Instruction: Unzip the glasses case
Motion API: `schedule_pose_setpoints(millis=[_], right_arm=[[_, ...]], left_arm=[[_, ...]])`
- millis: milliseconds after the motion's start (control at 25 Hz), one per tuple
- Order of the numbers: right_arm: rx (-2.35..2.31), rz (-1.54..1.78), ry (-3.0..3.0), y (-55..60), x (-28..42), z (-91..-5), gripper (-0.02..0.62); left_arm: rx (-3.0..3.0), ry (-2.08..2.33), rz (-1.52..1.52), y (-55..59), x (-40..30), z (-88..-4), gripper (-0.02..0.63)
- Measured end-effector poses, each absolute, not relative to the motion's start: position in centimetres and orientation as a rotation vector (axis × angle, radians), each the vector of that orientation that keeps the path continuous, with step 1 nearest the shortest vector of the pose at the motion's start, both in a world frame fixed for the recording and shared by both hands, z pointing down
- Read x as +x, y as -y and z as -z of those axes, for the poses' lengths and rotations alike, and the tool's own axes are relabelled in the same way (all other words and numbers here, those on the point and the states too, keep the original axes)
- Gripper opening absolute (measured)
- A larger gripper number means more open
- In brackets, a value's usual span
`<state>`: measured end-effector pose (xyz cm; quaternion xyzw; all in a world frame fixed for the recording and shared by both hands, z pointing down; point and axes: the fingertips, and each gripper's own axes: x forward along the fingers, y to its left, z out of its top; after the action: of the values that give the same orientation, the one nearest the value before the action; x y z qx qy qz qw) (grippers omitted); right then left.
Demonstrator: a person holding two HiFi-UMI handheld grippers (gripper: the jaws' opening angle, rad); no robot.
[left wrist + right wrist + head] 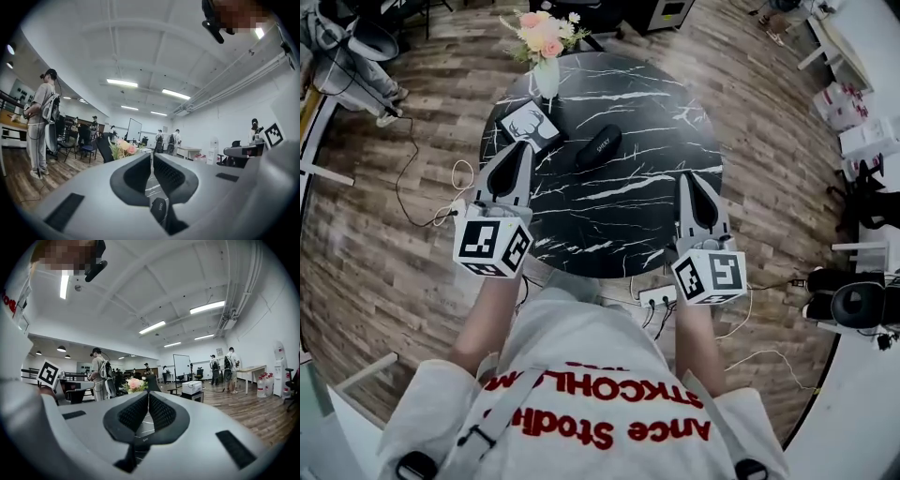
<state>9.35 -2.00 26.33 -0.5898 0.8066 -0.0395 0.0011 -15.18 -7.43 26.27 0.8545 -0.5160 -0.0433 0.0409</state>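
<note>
We judge this the approach: left gripper (523, 148) and right gripper (693, 180) clenched empty, glasses case (598, 146) ahead; next we open them and pin it.

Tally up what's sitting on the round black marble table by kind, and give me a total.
Glasses case: 1
Vase of flowers: 1
Black-and-white box: 1
Total: 3
</note>
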Motion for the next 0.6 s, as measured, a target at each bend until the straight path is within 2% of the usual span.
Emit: schedule_pose_setpoints(millis=[600], right_arm=[[-1.878,0.357,-2.583,10.7,8.6,-33.4,0.017]], left_arm=[[2.62,1.346,-0.097,18.4,-10.7,-33.4,0.011]])
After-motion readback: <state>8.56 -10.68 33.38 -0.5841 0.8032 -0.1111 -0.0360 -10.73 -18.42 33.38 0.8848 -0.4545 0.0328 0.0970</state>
